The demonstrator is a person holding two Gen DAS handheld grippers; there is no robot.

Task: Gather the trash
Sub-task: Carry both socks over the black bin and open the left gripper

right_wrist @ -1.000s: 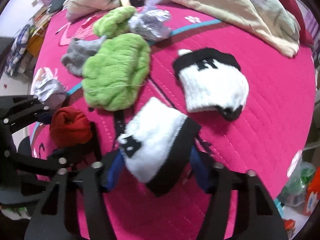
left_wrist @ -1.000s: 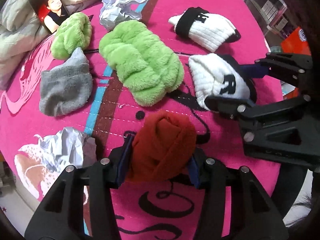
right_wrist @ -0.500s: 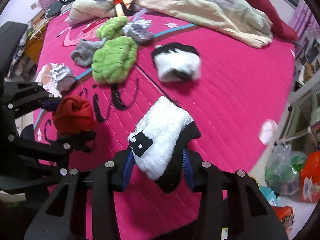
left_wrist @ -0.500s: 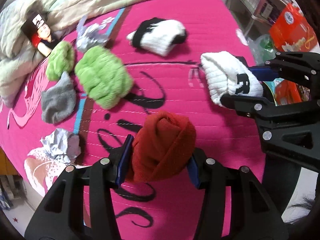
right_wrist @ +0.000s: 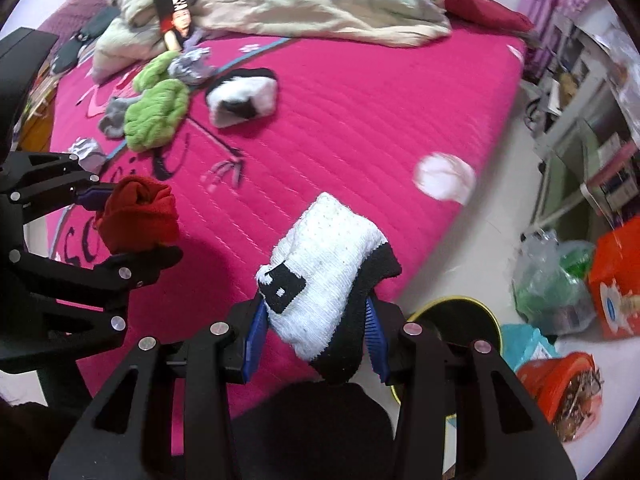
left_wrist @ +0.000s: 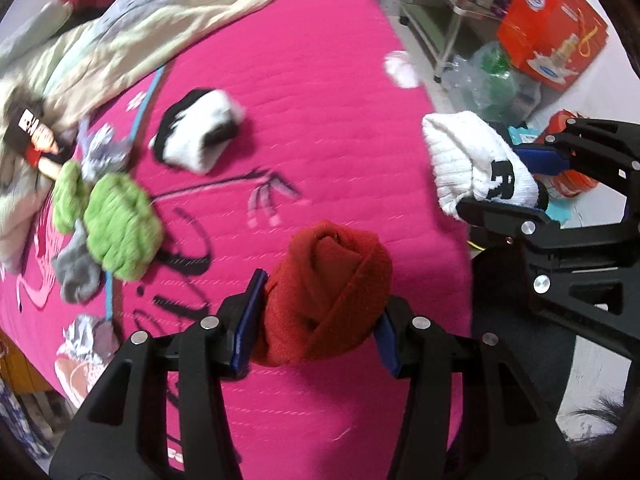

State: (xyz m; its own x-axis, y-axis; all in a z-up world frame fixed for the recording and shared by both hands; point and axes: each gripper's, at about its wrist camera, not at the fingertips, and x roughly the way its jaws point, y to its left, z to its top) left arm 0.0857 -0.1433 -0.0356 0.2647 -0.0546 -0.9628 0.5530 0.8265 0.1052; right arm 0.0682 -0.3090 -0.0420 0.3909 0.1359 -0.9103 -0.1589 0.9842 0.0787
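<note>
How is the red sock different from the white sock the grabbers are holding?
The red sock is one plain colour, while the white sock has black trim and a black patch. The red sock is rolled into a round ball; the white sock is folded flatter and hangs down below its pads. The left gripper holds the red one, the right gripper the white one. Both are clamped and lifted off the pink bed.

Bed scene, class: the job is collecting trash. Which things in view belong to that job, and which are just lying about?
Part of the job:
- crumpled paper near the bed's edge
- crumpled paper beside the green socks
- white paper ball

Lying about or wrongly picked up:
- red sock, gripped in the left gripper
- white sock, gripped in the right gripper
- green fuzzy socks
- blanket
</note>
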